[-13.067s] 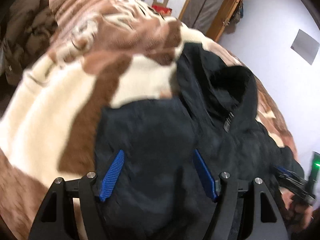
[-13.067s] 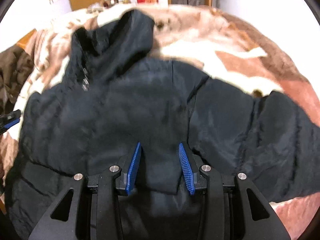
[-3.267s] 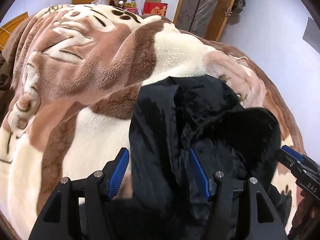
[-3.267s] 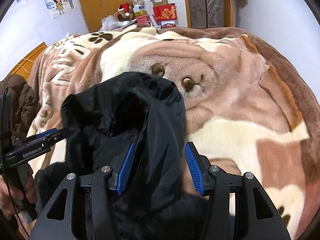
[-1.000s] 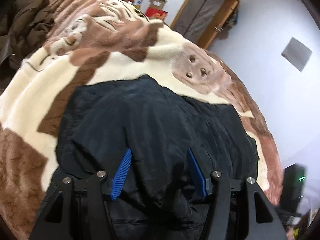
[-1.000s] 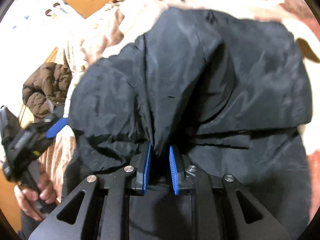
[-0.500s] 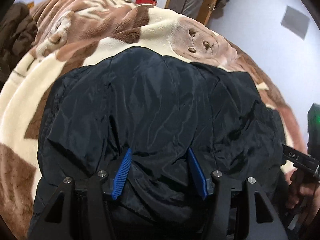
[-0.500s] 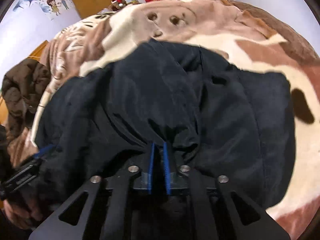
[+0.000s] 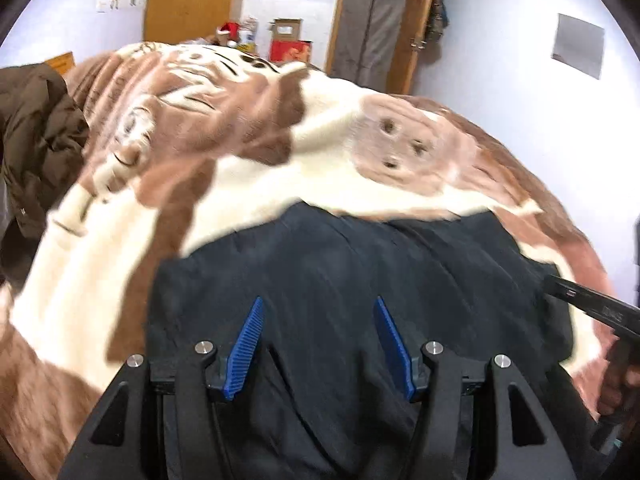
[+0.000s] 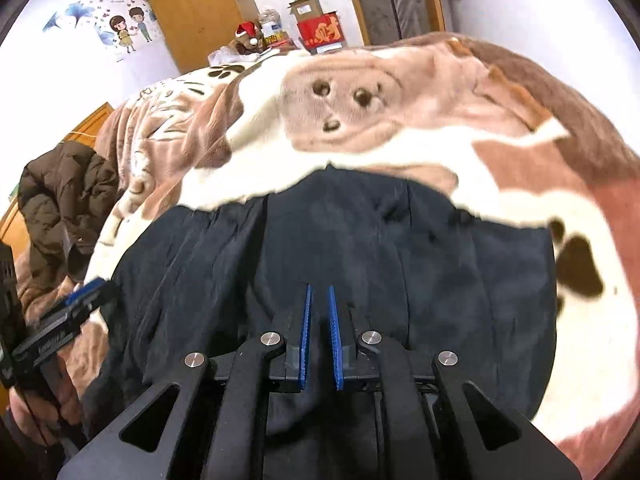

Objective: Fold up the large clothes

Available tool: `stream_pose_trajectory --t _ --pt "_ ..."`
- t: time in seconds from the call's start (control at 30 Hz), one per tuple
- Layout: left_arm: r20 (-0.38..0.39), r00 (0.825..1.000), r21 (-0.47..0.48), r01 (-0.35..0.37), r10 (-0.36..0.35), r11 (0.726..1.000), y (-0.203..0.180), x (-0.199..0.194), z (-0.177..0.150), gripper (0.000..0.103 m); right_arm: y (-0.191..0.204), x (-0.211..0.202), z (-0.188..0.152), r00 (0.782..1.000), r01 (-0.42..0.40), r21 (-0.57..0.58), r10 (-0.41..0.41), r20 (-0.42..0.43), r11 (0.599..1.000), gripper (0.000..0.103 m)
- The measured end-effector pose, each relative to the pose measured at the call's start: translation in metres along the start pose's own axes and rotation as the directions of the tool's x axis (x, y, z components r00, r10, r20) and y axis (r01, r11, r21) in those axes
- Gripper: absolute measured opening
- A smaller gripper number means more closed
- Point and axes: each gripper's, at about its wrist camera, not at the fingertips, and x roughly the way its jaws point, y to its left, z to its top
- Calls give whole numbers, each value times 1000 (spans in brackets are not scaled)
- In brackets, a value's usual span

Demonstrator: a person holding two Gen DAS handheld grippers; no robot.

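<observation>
A black padded jacket (image 9: pixel 360 272) lies folded into a compact block on the brown and cream blanket (image 9: pixel 248 184); it also shows in the right wrist view (image 10: pixel 380 248). My left gripper (image 9: pixel 318 308) is open and empty, just above the jacket's near edge. My right gripper (image 10: pixel 318 294) has its jaws nearly together with a thin gap and nothing between them, above the jacket's near edge. Each gripper shows in the other's view: the right one at the right edge (image 9: pixel 588 308), the left one at the left edge (image 10: pixel 68 316).
A brown puffer coat (image 10: pixel 64 196) is heaped at the bed's left side, also in the left wrist view (image 9: pixel 36 140). Boxes (image 10: pixel 320 26) and a wooden door (image 9: pixel 376 28) stand beyond the bed's far end. A white wall runs along the right.
My right gripper let go of the jacket fabric it was pinching and lifted back. Both grippers pulled back toward the near edge. The jacket now lies flatter.
</observation>
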Motion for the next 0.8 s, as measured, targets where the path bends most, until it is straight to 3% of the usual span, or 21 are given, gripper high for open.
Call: stream_pose_trajectory --t 0.1,0.2,0.37,0.47,0.63,0.73,0.8 --pt "-81 994 -40 -79 76 996 21 42 1 59 -11 39 1 993 88 -10 -88 -85 996 9" --pt "-111 991 -67 -79 72 995 37 68 -19 60 -40 66 -17 989 83 45 -76 -127 996 8" --pt "-79 995 -59 -69 65 996 38 70 -33 61 -48 66 -23 989 88 64 -79 -123 994 7" --pt "-102 993 -64 -72 65 995 37 56 -24 59 -35 38 -11 989 117 56 -111 -102 992 11" --pt "-16 1000 -76 5 -6 997 36 -2 -26 59 7 -28 -16 999 -47 -9 47 26 999 11" --pt "-15 997 -82 77 -79 994 27 -19 -42 59 38 -26 -39 990 -141 -77 139 -37 987 11" --pt "-58 995 -50 77 -80 996 17 -11 -57 59 47 -3 -56 988 -119 -106 107 -111 987 11"
